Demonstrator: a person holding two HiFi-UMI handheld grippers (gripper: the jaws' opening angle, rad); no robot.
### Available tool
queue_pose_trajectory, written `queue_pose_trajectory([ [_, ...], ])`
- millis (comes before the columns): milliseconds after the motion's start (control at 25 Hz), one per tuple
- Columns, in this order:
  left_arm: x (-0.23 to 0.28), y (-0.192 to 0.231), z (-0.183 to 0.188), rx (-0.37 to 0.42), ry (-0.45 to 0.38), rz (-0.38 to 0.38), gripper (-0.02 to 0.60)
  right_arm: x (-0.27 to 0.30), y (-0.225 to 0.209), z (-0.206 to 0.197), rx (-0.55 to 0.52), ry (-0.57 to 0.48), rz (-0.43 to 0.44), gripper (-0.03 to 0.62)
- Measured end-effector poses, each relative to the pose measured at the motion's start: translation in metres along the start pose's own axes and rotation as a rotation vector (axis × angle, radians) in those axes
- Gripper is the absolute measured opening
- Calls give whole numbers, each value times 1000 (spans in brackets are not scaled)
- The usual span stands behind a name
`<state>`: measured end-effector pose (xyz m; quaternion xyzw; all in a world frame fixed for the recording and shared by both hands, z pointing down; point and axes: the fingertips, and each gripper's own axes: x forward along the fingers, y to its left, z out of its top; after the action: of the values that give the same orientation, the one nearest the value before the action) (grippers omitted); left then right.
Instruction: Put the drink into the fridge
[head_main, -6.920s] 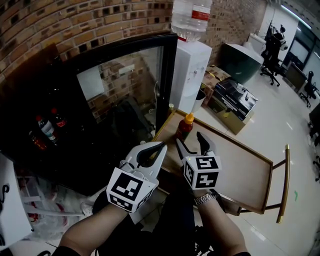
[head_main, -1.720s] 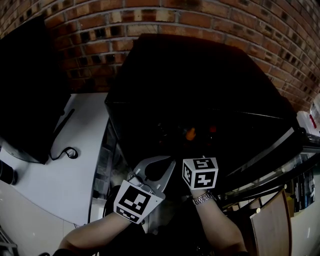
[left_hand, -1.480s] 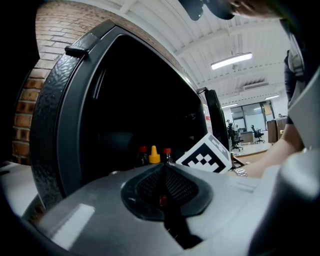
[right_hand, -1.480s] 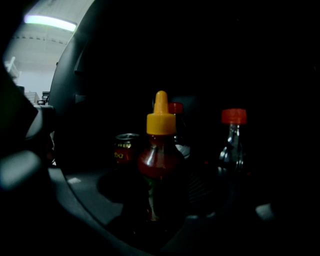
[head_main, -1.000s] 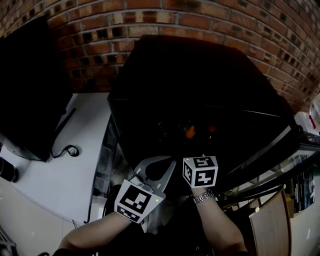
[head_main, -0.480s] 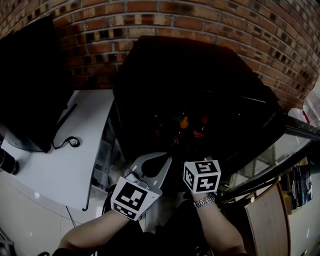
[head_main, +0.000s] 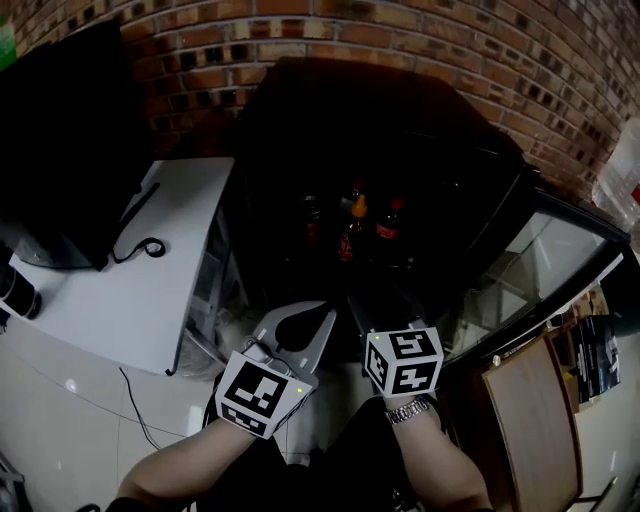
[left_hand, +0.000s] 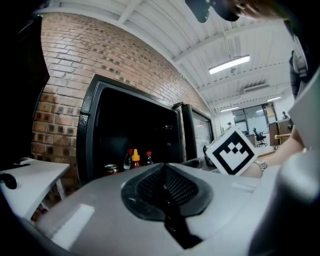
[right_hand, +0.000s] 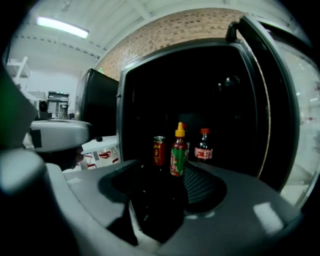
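The drink (head_main: 351, 232), a red bottle with a green label and a yellow cap, stands upright inside the open dark fridge (head_main: 300, 130). The same drink (right_hand: 178, 152) shows between a red can (right_hand: 159, 150) and a red-capped cola bottle (right_hand: 202, 147). My right gripper (head_main: 381, 299) is open and short of the fridge; its jaws have just been closing a little, with nothing between them. Its dark jaws frame the bottles from a distance (right_hand: 162, 172). My left gripper (head_main: 322, 314) is shut and empty beside it, its tip (left_hand: 162, 167) facing the fridge.
The glass fridge door (head_main: 545, 260) stands swung open at the right. A white desk (head_main: 110, 290) with a cable sits left of the fridge, and a black cabinet (head_main: 60, 150) stands behind the desk. A brick wall (head_main: 400, 40) is behind, and a wooden table (head_main: 530, 420) is at lower right.
Both grippers have drawn back from the fridge opening. The drink stays standing inside, now farther from the right jaws. The fridge door has come further into view.
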<state>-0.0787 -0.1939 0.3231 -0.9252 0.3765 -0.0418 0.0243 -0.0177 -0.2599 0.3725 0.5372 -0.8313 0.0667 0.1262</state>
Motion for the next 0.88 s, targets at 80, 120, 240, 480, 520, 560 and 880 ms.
queue_pose_trajectory([
  [80,-12,-8,3,2,-10,13,5,-15,10,0,-11,-11,9,243],
  [120,-18,-12,5,3,-15,20,5,-22,15,1,-18,-19,13,236],
  [240,-38,-19,6,-1,-28,51,5,-42,31,7,-35,-53,24,195],
  [480,-71,-37,3,-29,-42,118,5,-82,58,10,-57,-99,57,146],
  [520,-74,-41,3,-28,-43,123,5,-88,61,11,-60,-105,60,136],
  [560,-77,-45,4,-29,-44,128,5,-95,64,11,-63,-111,63,122],
  [880,-89,-76,19,-6,-72,129,5,-147,78,19,-85,-180,72,1],
])
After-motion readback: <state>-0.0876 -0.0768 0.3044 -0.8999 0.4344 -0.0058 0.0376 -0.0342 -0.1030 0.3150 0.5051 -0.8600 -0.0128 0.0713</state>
